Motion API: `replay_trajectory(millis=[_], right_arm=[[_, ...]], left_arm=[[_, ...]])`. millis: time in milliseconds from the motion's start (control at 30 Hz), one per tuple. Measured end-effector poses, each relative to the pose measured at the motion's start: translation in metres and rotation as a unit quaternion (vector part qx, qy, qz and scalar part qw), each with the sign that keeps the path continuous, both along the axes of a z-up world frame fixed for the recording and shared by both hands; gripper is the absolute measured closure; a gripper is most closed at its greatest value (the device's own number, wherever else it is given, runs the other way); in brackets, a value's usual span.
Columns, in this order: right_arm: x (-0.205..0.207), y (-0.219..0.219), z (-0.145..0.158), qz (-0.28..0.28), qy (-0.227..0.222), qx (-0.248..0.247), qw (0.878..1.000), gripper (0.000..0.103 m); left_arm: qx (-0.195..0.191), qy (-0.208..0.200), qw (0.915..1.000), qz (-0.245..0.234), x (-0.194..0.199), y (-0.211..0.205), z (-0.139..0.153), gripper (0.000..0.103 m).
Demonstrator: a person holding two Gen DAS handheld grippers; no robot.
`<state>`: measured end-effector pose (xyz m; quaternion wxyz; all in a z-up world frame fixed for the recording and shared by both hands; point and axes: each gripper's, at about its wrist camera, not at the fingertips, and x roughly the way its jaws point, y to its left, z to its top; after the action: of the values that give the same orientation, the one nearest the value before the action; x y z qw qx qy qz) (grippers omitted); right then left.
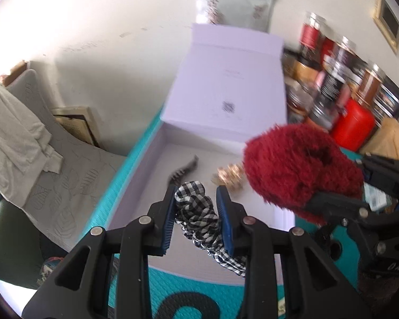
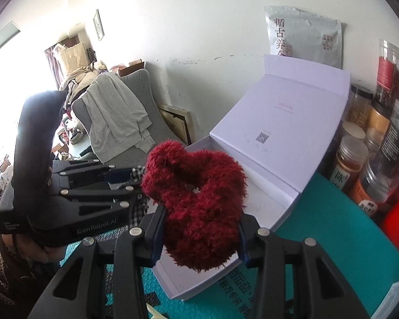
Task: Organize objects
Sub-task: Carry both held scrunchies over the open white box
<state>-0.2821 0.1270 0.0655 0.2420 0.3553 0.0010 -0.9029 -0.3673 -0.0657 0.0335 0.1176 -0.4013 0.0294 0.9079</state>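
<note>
Left tool (image 1: 196, 212) clamped on checkered scrunchie (image 1: 199, 218), right tool (image 2: 199, 228) gripping red fluffy scrunchie (image 2: 199, 199), both above open box (image 1: 143, 178).

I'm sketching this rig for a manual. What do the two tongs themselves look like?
Both are matte black plastic linkages with silver rivets and blue ribbed pads. The left tongs carry a tall black handle and white lettering, "GenRobot.AI". The right tongs match in build.
</note>
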Motion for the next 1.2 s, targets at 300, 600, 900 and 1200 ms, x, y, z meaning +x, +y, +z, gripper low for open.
replay_trajectory(millis=[300,600,900,1200], right_arm=[[-0.029,-0.004,-0.001,0.000,-0.011,-0.009,1.000,0.059],[-0.066,-0.010,-0.017,-0.008,-0.033,-0.022,0.999,0.059],[-0.089,0.001,-0.051,-0.027,-0.065,-0.026,0.997,0.059],[-0.099,0.005,-0.065,-0.040,-0.071,-0.019,0.996,0.059]], left_arm=[[-0.017,0.021,0.9994,0.020,-0.036,-0.014,0.014,0.075],[-0.022,0.003,0.9992,0.033,-0.083,-0.019,-0.009,0.075],[-0.026,-0.031,0.9987,0.032,-0.106,-0.011,-0.048,0.075],[-0.049,-0.047,0.9973,0.029,-0.115,0.003,-0.076,0.075]])
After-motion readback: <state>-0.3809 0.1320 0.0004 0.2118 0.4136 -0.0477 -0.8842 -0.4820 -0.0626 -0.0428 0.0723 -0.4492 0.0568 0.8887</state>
